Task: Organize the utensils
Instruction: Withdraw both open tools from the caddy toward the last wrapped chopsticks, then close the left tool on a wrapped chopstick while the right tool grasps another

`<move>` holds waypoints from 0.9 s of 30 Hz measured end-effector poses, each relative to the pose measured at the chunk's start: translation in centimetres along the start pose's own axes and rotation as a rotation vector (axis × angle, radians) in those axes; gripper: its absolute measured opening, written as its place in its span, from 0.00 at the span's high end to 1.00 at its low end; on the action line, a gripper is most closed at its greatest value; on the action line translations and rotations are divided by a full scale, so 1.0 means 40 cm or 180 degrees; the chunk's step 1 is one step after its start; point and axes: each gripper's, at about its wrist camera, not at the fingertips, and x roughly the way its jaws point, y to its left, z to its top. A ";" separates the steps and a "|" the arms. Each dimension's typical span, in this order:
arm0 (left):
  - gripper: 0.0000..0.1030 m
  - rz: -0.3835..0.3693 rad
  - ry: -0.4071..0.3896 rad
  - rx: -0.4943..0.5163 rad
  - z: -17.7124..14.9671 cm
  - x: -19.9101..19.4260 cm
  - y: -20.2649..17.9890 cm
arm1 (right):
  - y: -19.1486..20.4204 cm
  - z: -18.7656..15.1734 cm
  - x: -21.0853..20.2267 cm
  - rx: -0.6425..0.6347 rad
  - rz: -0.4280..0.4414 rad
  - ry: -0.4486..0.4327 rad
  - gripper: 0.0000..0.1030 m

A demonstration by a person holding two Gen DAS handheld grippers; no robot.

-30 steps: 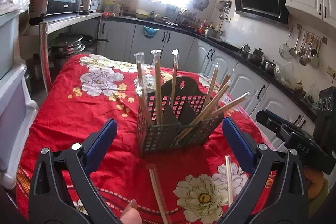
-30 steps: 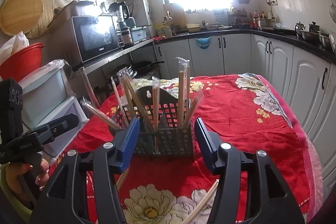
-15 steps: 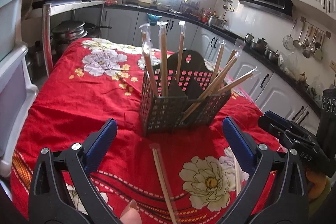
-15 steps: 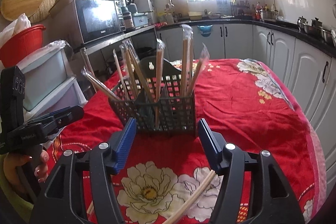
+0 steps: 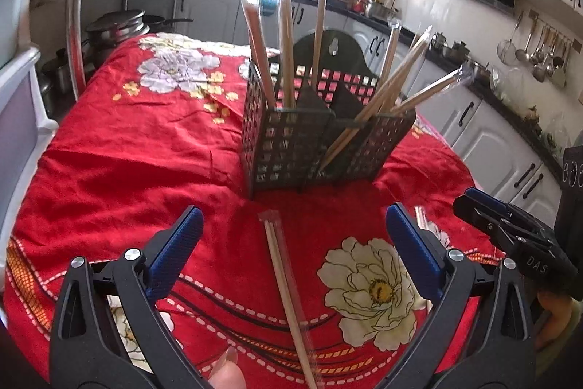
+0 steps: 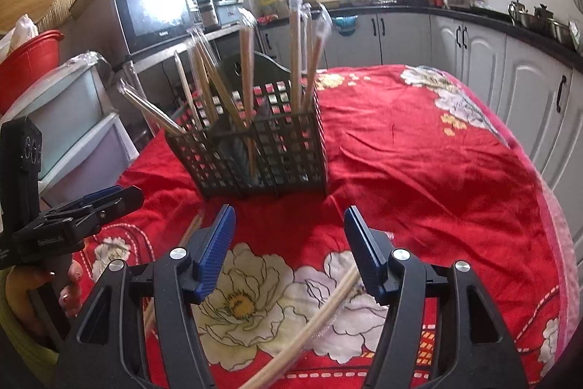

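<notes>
A black mesh basket [image 5: 320, 141] stands upright on the bench, on a red flowered cloth [image 5: 145, 141], and everything else sits around it. Wrapped chopsticks [image 5: 286, 46] stick up out of its compartments, some straight and some leaning outward over the rim. On the near side of the basket, apart from it, a wrapped pair of chopsticks [image 5: 288, 294] lies flat on the cloth, running away from the basket toward the camera. The left claw [image 5: 291, 250] hangs above that pair with its 2 blue pads spread wide on either side, gripping nothing. A second loose pair [image 6: 317, 312] lies on a white flower in front of the basket in the right wrist view, slanting under the right claw [image 6: 289, 250], whose pads are likewise apart and empty. Behind the basket, against the wall, a microwave [image 6: 153, 13] sits on a shelf, and white cabinets [image 6: 473, 50] run along the far side.
</notes>
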 end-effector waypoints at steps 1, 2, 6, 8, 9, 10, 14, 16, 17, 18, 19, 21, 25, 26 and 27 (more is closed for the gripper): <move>0.10 -0.0008 0.0031 0.0005 -0.005 0.008 -0.001 | -0.005 -0.004 0.004 0.0010 -0.0003 0.0027 0.42; 0.10 -0.0009 0.0071 0.0007 -0.009 0.018 -0.002 | -0.008 -0.006 0.008 0.0018 -0.0005 0.0045 0.42; 0.10 -0.0033 0.0198 -0.0015 -0.023 0.052 -0.002 | -0.029 -0.019 0.026 0.0081 -0.0027 0.0136 0.42; 0.10 -0.0041 0.0241 -0.0019 -0.028 0.063 -0.001 | -0.035 -0.024 0.034 0.0101 -0.0043 0.0173 0.42; 0.10 -0.0053 0.0271 -0.0028 -0.031 0.071 0.001 | -0.042 -0.027 0.039 0.0121 -0.0050 0.0203 0.42; 0.10 -0.0067 0.0300 -0.0041 -0.034 0.079 0.003 | -0.045 -0.030 0.042 0.0136 -0.0054 0.0221 0.42; 0.10 -0.0093 0.0404 -0.0090 -0.043 0.108 0.009 | -0.068 -0.040 0.057 0.0200 -0.0078 0.0290 0.42; 0.13 -0.0112 0.0461 -0.0121 -0.048 0.123 0.013 | -0.081 -0.044 0.066 0.0246 -0.0093 0.0339 0.42; 0.16 -0.0120 0.0482 -0.0132 -0.050 0.129 0.015 | -0.088 -0.047 0.072 0.0270 -0.0096 0.0368 0.42; 0.17 -0.0125 0.0510 -0.0145 -0.051 0.136 0.018 | -0.094 -0.048 0.079 0.0295 -0.0110 0.0408 0.42; 0.18 -0.0128 0.0532 -0.0160 -0.052 0.142 0.020 | -0.100 -0.051 0.087 0.0313 -0.0119 0.0443 0.42; 0.21 -0.0155 0.0591 -0.0216 -0.055 0.156 0.026 | -0.112 -0.055 0.103 0.0363 -0.0137 0.0520 0.42; 0.29 -0.0170 0.0687 -0.0283 -0.058 0.182 0.033 | -0.132 -0.057 0.136 0.0446 -0.0151 0.0650 0.42; 0.29 -0.0169 0.0694 -0.0288 -0.057 0.187 0.034 | -0.138 -0.056 0.143 0.0470 -0.0148 0.0676 0.42; 0.29 -0.0162 0.0698 -0.0286 -0.055 0.191 0.034 | -0.146 -0.055 0.154 0.0506 -0.0154 0.0709 0.42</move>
